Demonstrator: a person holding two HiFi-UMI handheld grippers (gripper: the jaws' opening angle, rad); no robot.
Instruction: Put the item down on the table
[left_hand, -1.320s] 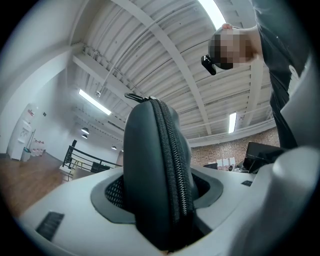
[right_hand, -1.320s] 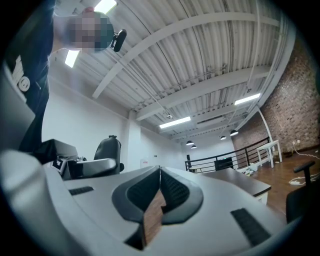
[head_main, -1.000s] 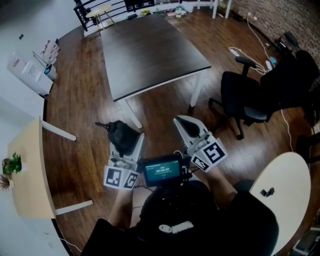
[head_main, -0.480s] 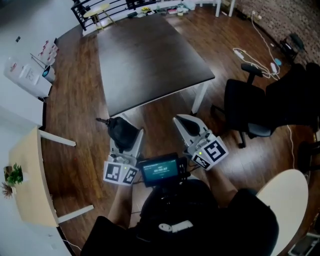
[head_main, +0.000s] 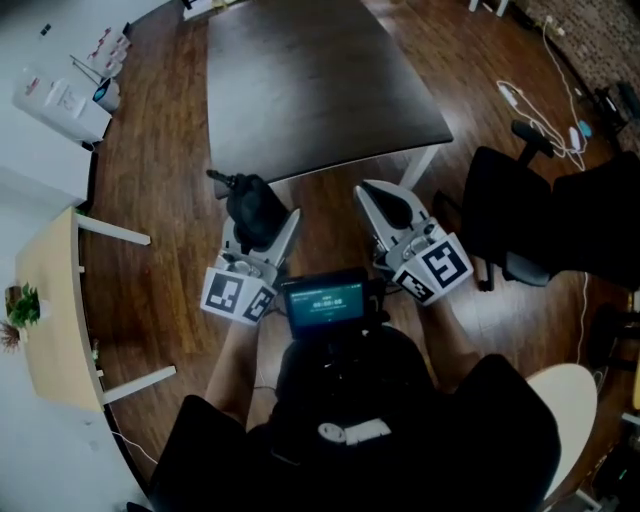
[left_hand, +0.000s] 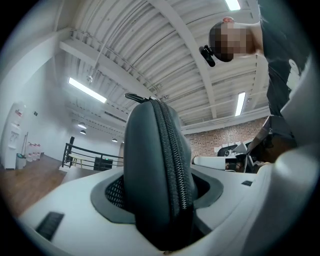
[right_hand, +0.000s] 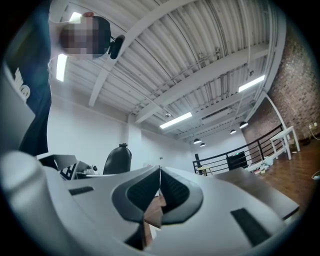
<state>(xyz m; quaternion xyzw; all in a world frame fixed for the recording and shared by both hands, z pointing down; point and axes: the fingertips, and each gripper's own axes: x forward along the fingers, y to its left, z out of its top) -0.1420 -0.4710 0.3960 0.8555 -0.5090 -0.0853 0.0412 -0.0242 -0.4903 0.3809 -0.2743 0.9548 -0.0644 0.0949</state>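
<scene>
zip pouch (left_hand: 156, 170) clamped upright btwn left gripper (head_main: 262, 224) jaws; right gripper (head_main: 374, 197) closed, empty.

I worked in an open office: a dark table (head_main: 320, 80) on a wood floor (head_main: 160, 200), a swivel chair (head_main: 520, 230), a brick wall (right_hand: 299, 80), strip lights (right_hand: 175, 120) overhead.

From the head, steeply down on the dark table (head_main: 320, 90) and wood floor (head_main: 160, 210). From close behind the jaws of the left gripper (head_main: 264, 226) and right gripper (head_main: 386, 204), tilted up toward the ribbed ceiling (left_hand: 150, 45). Shared by all three views: the black zipped case (head_main: 250, 200).
</scene>
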